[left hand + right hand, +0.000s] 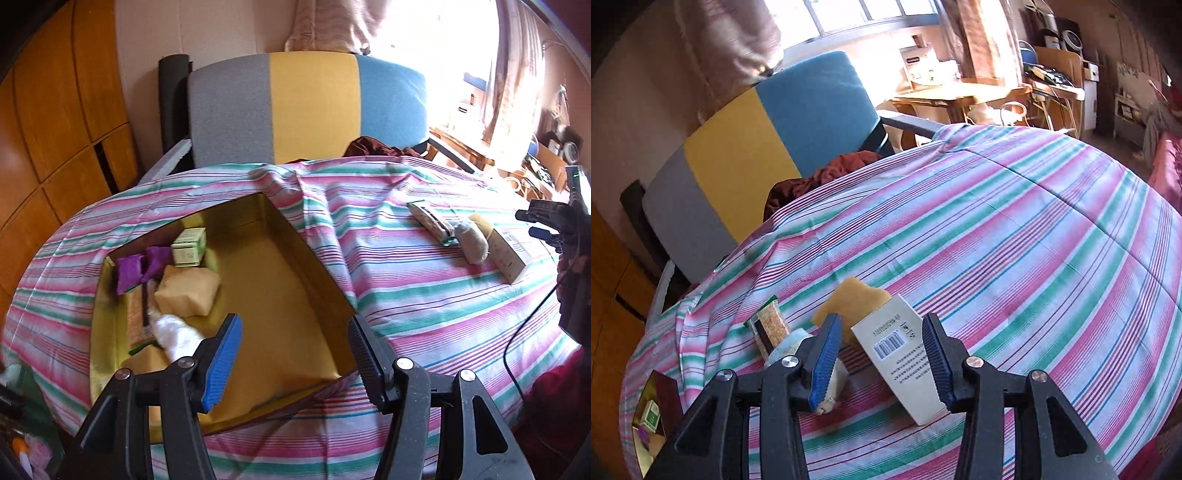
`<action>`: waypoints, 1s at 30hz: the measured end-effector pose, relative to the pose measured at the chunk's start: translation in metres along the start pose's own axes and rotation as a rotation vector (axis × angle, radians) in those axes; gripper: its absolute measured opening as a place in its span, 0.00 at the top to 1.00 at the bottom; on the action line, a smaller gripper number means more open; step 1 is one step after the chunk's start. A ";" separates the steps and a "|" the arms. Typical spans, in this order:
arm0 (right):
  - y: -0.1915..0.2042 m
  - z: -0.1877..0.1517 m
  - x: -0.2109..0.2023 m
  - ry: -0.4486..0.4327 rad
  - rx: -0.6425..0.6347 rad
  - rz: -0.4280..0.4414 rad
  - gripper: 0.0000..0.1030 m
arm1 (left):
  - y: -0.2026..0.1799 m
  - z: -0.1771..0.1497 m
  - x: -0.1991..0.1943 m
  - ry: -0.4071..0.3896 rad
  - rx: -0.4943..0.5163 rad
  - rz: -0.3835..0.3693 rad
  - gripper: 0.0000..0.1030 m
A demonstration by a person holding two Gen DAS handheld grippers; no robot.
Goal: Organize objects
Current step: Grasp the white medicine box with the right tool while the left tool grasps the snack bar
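Both grippers are held open and empty: left gripper (pixel 295 354) over the gold-lined cardboard box (pixel 288 295), right gripper (pixel 882 354) above the white barcoded carton (pixel 901 354).

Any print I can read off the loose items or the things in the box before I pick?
White carton: barcode and lines of small print, too small to read.
Green-and-white box in the gold box: printed pattern, blurred, unreadable.
Snack bar wrapper: no legible text.

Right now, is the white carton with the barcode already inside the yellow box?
No, the white carton lies on the striped cloth, between the open right tongs.
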State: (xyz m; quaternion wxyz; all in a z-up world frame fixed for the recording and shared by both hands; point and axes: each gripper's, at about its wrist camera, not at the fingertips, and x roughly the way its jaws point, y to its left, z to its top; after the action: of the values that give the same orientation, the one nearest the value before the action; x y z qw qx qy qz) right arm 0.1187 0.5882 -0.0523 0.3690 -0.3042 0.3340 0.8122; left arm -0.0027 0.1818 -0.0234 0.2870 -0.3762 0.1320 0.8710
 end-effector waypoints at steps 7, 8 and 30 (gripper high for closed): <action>-0.019 0.000 0.002 0.036 0.101 0.026 0.56 | -0.039 0.019 0.024 0.044 0.034 -0.104 0.41; -0.021 0.001 0.001 0.031 0.113 0.026 0.56 | -0.044 0.023 0.029 0.053 0.029 -0.116 0.41; -0.022 0.001 -0.002 0.065 0.168 0.156 0.55 | -0.147 0.112 0.176 0.237 0.013 -0.186 0.43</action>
State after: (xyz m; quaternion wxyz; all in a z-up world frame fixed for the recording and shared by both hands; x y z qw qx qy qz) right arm 0.1373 0.5990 -0.0570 0.3177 -0.2714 0.4355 0.7974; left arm -0.0772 0.4200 -0.0779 0.3512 -0.4854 0.1351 0.7892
